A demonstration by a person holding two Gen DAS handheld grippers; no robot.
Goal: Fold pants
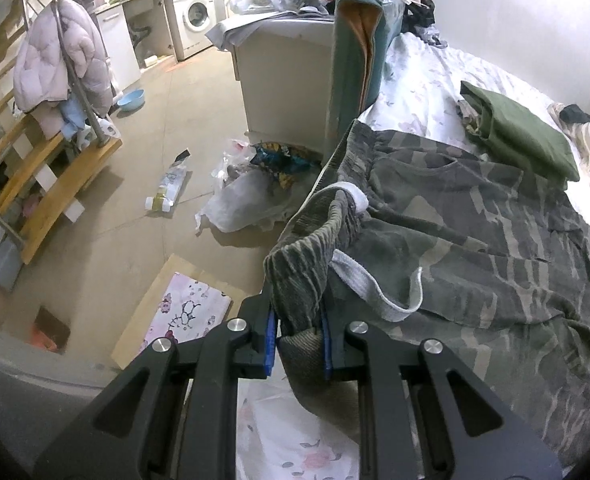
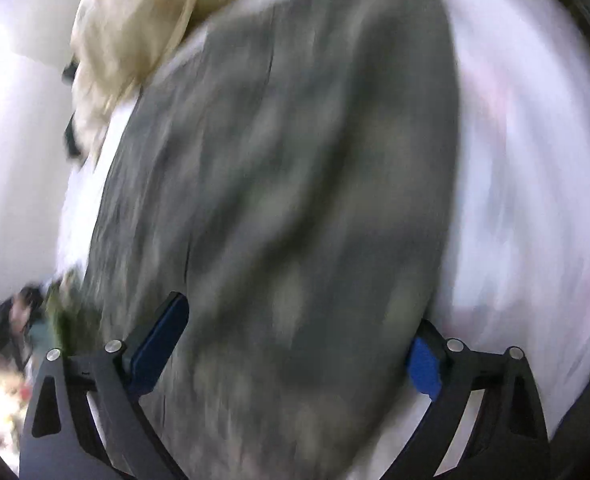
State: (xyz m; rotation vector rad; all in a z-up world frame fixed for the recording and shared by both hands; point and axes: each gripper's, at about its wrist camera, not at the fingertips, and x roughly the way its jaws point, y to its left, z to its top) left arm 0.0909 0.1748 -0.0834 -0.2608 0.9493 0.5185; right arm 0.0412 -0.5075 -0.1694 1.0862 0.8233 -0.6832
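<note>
Camouflage pants (image 1: pixel 475 236) in grey-green lie spread across the bed, their waistband with a white drawstring (image 1: pixel 375 288) toward the bed's near edge. My left gripper (image 1: pixel 297 340) is shut on a bunched corner of the waistband, lifted slightly off the sheet. In the right wrist view, blurred by motion, the same camouflage pants (image 2: pixel 295 200) fill the middle of the picture. My right gripper (image 2: pixel 295 344) hangs over them with its blue pads (image 2: pixel 425 368) far apart, one on each side of the fabric, pressing on nothing.
The bed has a white floral sheet (image 1: pixel 423 80). A folded olive garment (image 1: pixel 523 136) lies beyond the pants, and cream cloth (image 2: pixel 127 32) lies at the bed's far side. A white cabinet (image 1: pixel 287 80) piled with clutter, bags and a bottle on the floor stand left of the bed.
</note>
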